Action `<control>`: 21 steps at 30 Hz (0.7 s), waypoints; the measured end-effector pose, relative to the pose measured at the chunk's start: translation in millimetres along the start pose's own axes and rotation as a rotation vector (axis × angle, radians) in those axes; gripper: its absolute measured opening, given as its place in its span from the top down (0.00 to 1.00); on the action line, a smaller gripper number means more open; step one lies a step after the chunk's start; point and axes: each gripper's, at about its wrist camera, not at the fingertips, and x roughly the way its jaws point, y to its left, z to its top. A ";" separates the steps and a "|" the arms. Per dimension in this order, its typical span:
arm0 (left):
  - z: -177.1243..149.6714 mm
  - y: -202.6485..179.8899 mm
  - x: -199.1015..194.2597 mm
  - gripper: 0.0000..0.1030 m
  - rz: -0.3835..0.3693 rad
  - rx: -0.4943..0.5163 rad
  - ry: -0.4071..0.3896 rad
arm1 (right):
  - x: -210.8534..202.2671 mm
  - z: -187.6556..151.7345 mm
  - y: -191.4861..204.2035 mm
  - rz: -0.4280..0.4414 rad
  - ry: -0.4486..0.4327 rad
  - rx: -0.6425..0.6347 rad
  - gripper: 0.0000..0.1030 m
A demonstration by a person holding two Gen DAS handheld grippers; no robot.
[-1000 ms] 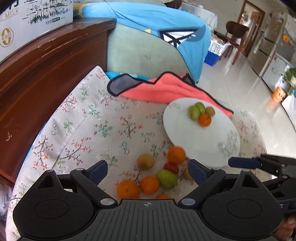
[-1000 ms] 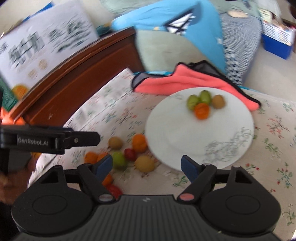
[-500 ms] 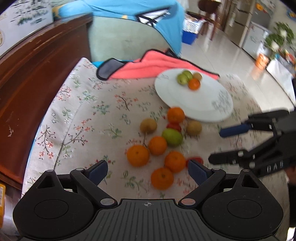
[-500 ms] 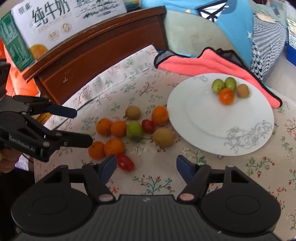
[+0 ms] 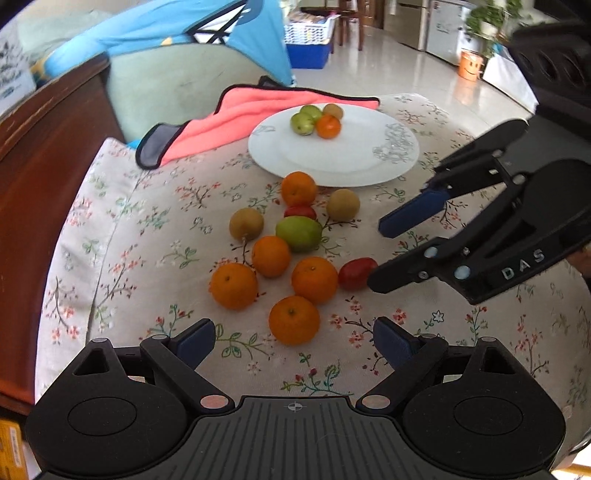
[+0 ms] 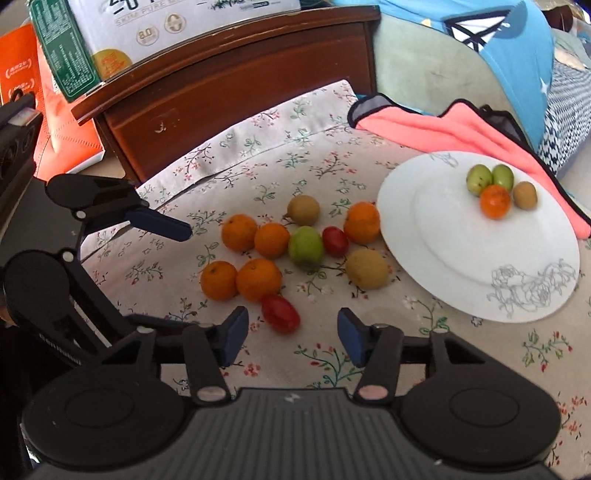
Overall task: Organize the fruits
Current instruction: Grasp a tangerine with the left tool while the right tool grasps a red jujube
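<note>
Loose fruit lies on a floral cloth: several oranges (image 5: 293,319) (image 6: 258,279), a green fruit (image 5: 298,233) (image 6: 306,246), brown fruits (image 5: 342,205) (image 6: 366,268) and two red fruits (image 5: 357,273) (image 6: 280,314). A white plate (image 5: 369,162) (image 6: 461,266) beyond them holds two green fruits, an orange and a brown one. My left gripper (image 5: 294,341) is open and empty, just before the nearest orange. My right gripper (image 6: 289,332) is open and empty, with the near red fruit just ahead between its fingertips. Each gripper shows in the other's view.
A pink cloth (image 5: 236,114) (image 6: 461,129) lies behind the plate. A dark wooden cabinet (image 6: 221,74) with milk cartons (image 6: 147,33) stands at the left. A blue cover (image 5: 177,33) drapes a green seat behind. Tiled floor (image 5: 406,70) lies beyond.
Both grippers pulled back and tilted down, so the whole fruit pile came into view. The right gripper came close to the near red fruit.
</note>
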 end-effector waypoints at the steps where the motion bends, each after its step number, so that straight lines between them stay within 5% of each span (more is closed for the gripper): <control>1: -0.4 -1.2 0.2 0.12 0.002 0.013 -0.005 | 1.0 0.8 0.3 0.001 0.000 -0.001 0.53; 8: -1.2 -5.8 8.7 0.26 -0.006 0.056 -0.004 | 8.2 2.7 5.6 0.007 0.008 -0.025 0.60; 15: -0.2 4.7 16.6 0.46 -0.031 -0.013 0.009 | 14.9 2.6 12.1 0.006 0.027 -0.064 0.65; 21: -0.5 5.9 17.4 0.52 -0.050 -0.026 0.004 | 19.5 1.8 12.3 -0.011 0.036 -0.068 0.72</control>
